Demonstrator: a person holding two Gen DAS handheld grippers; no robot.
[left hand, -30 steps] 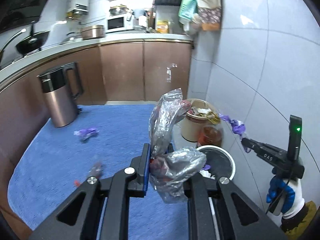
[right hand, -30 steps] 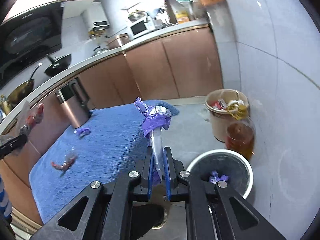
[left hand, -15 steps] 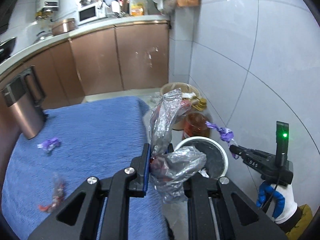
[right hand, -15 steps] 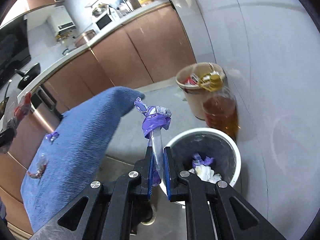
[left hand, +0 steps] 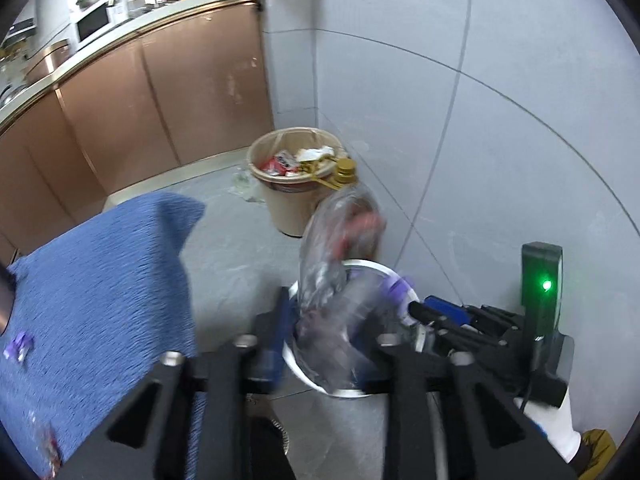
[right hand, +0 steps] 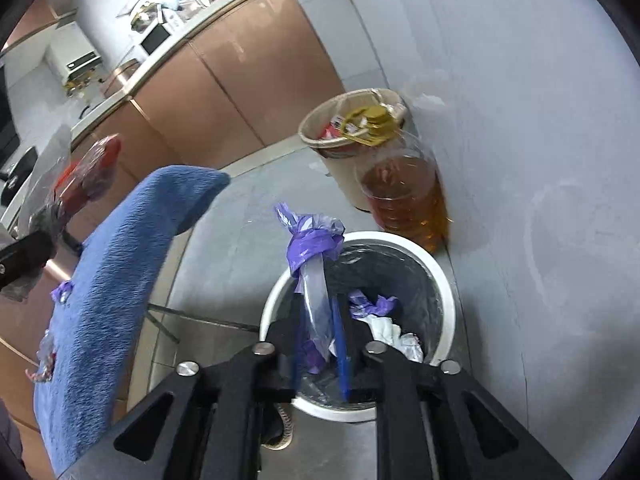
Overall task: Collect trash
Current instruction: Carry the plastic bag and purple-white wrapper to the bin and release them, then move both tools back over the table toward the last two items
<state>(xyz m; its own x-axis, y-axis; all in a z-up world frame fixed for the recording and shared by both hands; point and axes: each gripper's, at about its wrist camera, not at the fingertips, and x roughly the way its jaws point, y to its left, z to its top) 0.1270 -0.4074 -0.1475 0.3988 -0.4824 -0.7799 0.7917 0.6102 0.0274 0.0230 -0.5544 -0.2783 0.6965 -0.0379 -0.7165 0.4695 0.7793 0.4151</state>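
My left gripper (left hand: 324,320) hangs over the white bin (left hand: 310,382), its jaws opening. A crumpled clear wrapper with red print (left hand: 332,276) stands loose between the jaws, blurred and above the bin's mouth. In the right wrist view my right gripper (right hand: 318,320) is also over the white bin (right hand: 444,288), with its jaws opening. A purple and clear twisted wrapper (right hand: 314,240) sits upright between the blue pads (right hand: 342,344), and a gap shows beside it. The bin holds purple and white scraps. The right gripper (left hand: 418,310) reaches the bin from the right.
A tan bin full of rubbish (left hand: 280,208) and a bottle of amber oil (right hand: 404,200) stand against the tiled wall behind the white bin. The blue cloth (left hand: 100,300) on the table to the left carries a small purple wrapper (left hand: 18,346) and a red one (right hand: 42,360).
Both grippers have come down and forward over the white bin. Each was clamped on its wrapper; now both sets of jaws stand apart and the wrappers sit loose.
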